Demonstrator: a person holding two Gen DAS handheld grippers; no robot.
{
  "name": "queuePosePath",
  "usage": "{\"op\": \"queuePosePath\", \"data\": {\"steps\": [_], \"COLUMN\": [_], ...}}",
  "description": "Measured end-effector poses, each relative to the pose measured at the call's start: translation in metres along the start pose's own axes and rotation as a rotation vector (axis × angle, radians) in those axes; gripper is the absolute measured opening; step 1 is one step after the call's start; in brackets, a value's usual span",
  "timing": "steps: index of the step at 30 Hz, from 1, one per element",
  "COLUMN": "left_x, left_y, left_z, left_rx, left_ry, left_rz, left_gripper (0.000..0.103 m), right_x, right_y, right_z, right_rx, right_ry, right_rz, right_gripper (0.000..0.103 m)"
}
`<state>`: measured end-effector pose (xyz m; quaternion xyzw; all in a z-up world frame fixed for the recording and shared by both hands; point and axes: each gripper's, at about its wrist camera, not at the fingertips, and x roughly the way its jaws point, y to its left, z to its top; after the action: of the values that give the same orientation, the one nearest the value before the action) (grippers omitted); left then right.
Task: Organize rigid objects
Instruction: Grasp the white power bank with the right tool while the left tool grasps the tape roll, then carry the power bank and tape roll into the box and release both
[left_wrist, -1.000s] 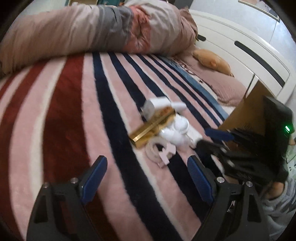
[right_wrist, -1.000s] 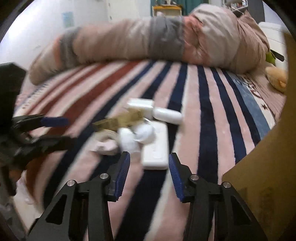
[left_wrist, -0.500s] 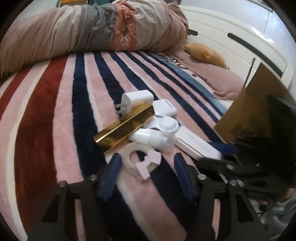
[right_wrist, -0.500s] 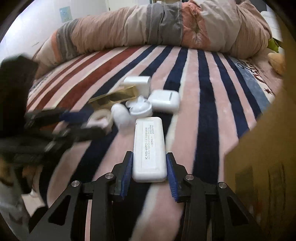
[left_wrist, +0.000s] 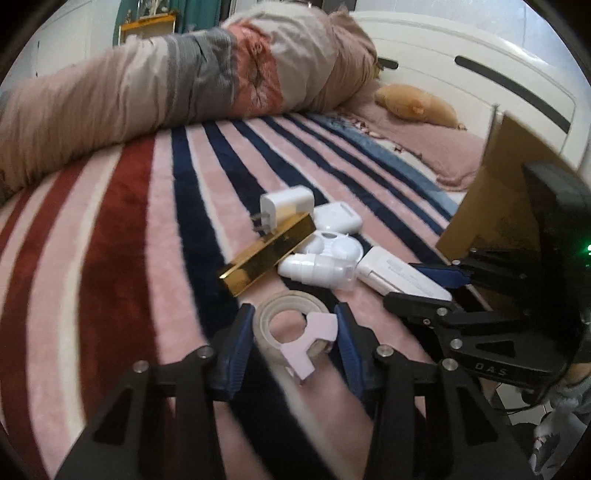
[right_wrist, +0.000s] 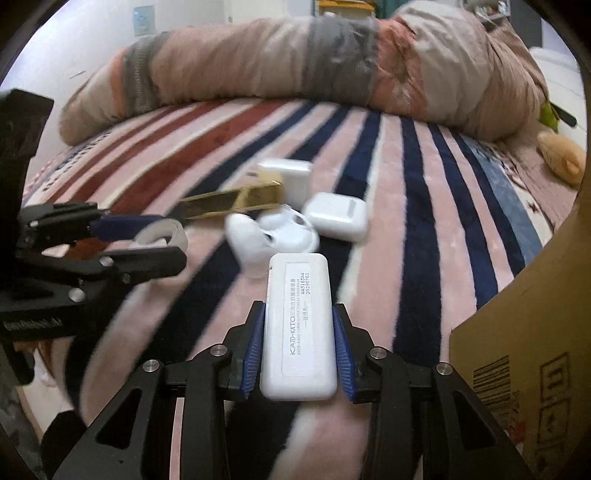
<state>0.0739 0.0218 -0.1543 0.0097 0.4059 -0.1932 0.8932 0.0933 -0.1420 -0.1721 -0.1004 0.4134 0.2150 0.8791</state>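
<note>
Clamping my right gripper (right_wrist: 298, 350) on the flat white case (right_wrist: 298, 328), both pads pressed to its long sides, just above the striped blanket (right_wrist: 417, 236). My left gripper (left_wrist: 293, 341) brackets the tape roll (left_wrist: 291, 317), blue pads hugging either side; whether they truly grip it, I cannot tell. Gold bar (left_wrist: 267, 254), charger (left_wrist: 284, 203) and white bottle (left_wrist: 317, 271) sit clustered just beyond, cardboard box (right_wrist: 535, 332) to my right.

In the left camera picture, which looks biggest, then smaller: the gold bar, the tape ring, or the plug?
1. Shiny gold rectangular bar, looks longest.
2. Clear tape ring, though it lies nearest the camera, so that is unsure.
3. White wall plug charger, smallest and farthest.
</note>
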Motion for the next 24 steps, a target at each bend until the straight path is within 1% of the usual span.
{"op": "queuePosePath", "data": {"steps": [2,4,5,6,8,10,12,14,16,17,19,20,21,23,24], "left_x": [-0.025,-0.054,-0.068,-0.083,-0.112,-0.131,-0.144,-0.151,-0.154,-0.154,-0.153,-0.152,-0.151,-0.148,-0.146], "left_y": [-0.002,-0.002,-0.002,-0.003,-0.008,-0.017,-0.03,-0.042,-0.063,-0.07,-0.091,-0.102,-0.111,-0.132,-0.145], "left_z": [0.002,0.006,0.009,0.013,0.023,0.032,0.042,0.05,0.062,0.067,0.08,0.087,0.094,0.111,0.119], "left_rx": [0.005,0.0,-0.002,-0.001,0.014,0.033,0.043,0.052,0.064,0.068,0.089,0.105,0.119,0.149,0.165], "left_ry": [-0.036,-0.075,-0.093,-0.109,-0.14,-0.155,-0.169,-0.184,-0.207,-0.21,-0.217,-0.219,-0.22,-0.219,-0.218], "left_rz": [0.032,0.08,0.091,0.093,0.103,0.111,0.089,0.08,0.107,0.101,0.054,0.036,0.03,0.007,-0.02], "left_gripper": [0.041,0.041,0.041,0.041,0.041,0.041,0.041,0.041,0.041,0.041,0.041,0.041,0.041,0.041,0.041], "right_x": [-0.017,-0.047,-0.058,-0.081,-0.114,-0.161,-0.192,-0.219,-0.234,-0.235,-0.225,-0.217,-0.203,-0.185,-0.176], "right_y": [0.009,0.018,0.021,0.027,0.032,0.03,0.019,-0.005,-0.038,-0.05,-0.079,-0.089,-0.099,-0.102,-0.099], "right_z": [0.003,0.011,0.014,0.018,0.023,0.029,0.031,0.032,0.027,0.023,0.013,0.01,0.008,0.007,0.007], "right_rx": [-0.021,-0.016,-0.019,-0.031,-0.051,-0.082,-0.078,-0.035,0.025,0.043,0.109,0.13,0.152,0.146,0.128], "right_ry": [-0.036,-0.087,-0.108,-0.152,-0.219,-0.326,-0.388,-0.429,-0.425,-0.41,-0.353,-0.314,-0.26,-0.187,-0.142], "right_rz": [0.037,0.103,0.122,0.154,0.187,0.173,0.143,0.104,0.04,0.008,-0.045,-0.041,-0.016,-0.012,-0.017], "right_gripper": [0.031,0.031,0.031,0.031,0.031,0.031,0.031,0.031,0.031,0.031,0.031,0.031,0.031,0.031,0.032]}}
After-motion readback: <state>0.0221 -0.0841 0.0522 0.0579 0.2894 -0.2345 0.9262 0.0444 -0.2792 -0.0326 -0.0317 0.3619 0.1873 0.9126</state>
